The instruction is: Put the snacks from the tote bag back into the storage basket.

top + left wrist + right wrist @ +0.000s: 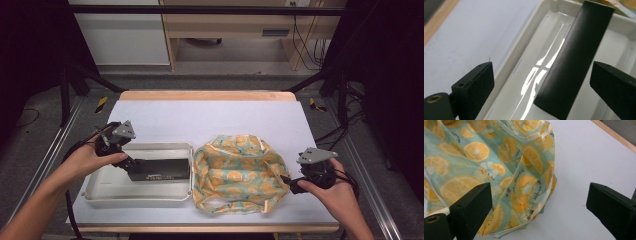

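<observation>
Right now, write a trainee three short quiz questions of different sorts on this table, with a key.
1. True or false: the black box lies in the white tray.
2. The left gripper's jaws are: A open, B shut on the box.
3. What print is on the bag by the right gripper?

Key: 1 true. 2 A. 3 orange slices.
</observation>
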`<state>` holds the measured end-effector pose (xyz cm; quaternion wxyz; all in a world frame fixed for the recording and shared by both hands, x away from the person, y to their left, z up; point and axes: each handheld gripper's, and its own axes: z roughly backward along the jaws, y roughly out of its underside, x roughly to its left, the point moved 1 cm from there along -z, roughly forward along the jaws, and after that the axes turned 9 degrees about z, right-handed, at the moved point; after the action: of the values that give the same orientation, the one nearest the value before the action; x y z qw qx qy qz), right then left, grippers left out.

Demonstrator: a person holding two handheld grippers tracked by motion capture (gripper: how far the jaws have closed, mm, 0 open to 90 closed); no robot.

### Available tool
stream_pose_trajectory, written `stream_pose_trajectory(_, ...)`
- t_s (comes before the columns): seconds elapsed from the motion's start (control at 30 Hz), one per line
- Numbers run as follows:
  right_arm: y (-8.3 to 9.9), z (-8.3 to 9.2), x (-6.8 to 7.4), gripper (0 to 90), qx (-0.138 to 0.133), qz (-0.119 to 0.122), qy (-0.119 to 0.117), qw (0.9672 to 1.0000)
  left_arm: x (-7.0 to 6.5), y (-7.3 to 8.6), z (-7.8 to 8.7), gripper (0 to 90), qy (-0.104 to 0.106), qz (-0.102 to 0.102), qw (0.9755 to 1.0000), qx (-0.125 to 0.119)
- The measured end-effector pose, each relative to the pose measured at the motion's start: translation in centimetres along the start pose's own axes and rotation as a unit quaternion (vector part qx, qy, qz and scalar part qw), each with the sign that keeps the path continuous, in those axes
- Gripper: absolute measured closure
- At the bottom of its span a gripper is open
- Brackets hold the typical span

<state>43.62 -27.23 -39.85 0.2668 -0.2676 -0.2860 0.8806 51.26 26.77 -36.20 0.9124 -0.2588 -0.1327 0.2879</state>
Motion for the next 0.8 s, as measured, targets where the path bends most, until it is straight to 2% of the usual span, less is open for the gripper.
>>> stream_pose_trajectory(0.13,0.1,0.1,-0.1,6.6,-0.007,-0.013,0.007,0.9999,0.3,0.6,0.6,5.6,-0.030,0.034,0.9986,-0.027)
stream_pose_trajectory(0.23,0.4,0.3,-0.1,6.5,-0.012,-0.028,0.018,0.9994,0.6,1.2,1.0,5.5,-0.042,0.065,0.9958,-0.049)
stream_pose_trajectory(0.47,1.7,0.6,0.0,6.7,-0.028,-0.066,0.036,0.9968,1.5,3.2,1.4,5.4,-0.064,0.103,0.9892,-0.082)
stream_pose_trajectory(0.5,2.3,0.7,0.1,6.7,-0.031,-0.075,0.039,0.9959,1.6,3.6,1.4,5.3,-0.067,0.110,0.9879,-0.087)
stream_pose_trajectory(0.8,4.6,0.7,0.6,6.6,-0.034,-0.109,0.055,0.9919,3.3,7.2,0.4,5.3,-0.083,0.177,0.9744,-0.111)
